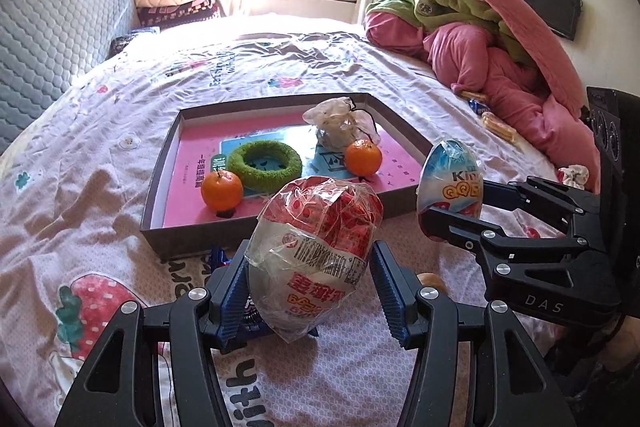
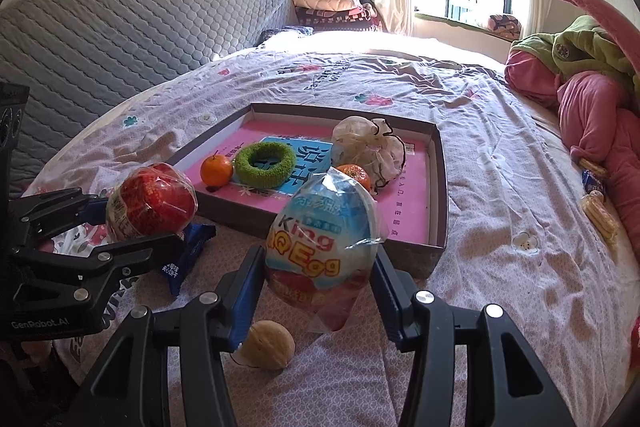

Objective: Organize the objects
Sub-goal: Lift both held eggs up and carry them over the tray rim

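My left gripper [image 1: 310, 291] is shut on a red and white wrapped toy egg [image 1: 316, 247], held above the bed short of the tray. That red egg [image 2: 152, 205] also shows at the left of the right wrist view, between the left gripper's fingers [image 2: 132, 251]. My right gripper [image 2: 316, 283] is shut on a blue wrapped toy egg [image 2: 324, 243], which appears again [image 1: 450, 181] at the right of the left wrist view. Ahead lies a shallow brown tray [image 1: 160, 179] with a pink floor. It holds two oranges [image 1: 222, 190] [image 1: 363, 157], a green ring [image 1: 265, 163] and a tied mesh pouch [image 1: 336, 123].
A walnut [image 2: 267, 345] and a blue snack packet [image 2: 188, 251] lie on the bedsheet below the grippers. Pink and green bedding [image 1: 492, 39] is heaped at the right. Small wrapped snacks [image 2: 598, 207] lie by it. A grey quilted headboard [image 2: 120, 35] stands at the left.
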The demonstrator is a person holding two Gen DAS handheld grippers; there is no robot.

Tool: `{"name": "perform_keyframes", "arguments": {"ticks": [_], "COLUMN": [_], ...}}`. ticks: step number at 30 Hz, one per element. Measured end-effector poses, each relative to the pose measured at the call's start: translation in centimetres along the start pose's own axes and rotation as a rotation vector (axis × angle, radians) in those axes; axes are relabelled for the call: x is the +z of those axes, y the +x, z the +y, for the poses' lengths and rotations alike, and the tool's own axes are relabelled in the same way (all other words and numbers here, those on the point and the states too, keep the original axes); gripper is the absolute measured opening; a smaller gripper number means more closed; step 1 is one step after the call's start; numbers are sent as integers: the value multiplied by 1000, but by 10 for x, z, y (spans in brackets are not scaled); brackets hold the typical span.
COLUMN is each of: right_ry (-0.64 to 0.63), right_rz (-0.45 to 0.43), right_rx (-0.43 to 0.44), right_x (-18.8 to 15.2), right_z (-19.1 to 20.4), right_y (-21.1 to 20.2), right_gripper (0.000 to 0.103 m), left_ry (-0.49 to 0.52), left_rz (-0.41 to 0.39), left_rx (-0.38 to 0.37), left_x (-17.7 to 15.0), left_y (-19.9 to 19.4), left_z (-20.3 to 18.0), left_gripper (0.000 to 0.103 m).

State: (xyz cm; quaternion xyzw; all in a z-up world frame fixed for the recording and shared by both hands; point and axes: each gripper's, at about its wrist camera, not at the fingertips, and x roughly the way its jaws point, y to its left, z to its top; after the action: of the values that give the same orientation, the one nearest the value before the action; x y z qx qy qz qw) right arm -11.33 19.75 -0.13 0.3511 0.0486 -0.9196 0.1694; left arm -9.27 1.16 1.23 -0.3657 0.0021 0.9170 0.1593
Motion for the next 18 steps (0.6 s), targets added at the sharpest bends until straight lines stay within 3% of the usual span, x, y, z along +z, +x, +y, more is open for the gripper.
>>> {"name": "perform_keyframes", "arguments": {"ticks": [18], "right_ry": [16], "right_rz": [-45], "right_rx": [-8], "right_x": [6], "right_z": [-5], "right_y": [-8], "right_gripper": [52], "left_ry": [-16], "left_rz": [-33], "left_rx": [7], "left_x": [8], "left_y": [-5], "left_z": [5], "left_gripper": [59]}}
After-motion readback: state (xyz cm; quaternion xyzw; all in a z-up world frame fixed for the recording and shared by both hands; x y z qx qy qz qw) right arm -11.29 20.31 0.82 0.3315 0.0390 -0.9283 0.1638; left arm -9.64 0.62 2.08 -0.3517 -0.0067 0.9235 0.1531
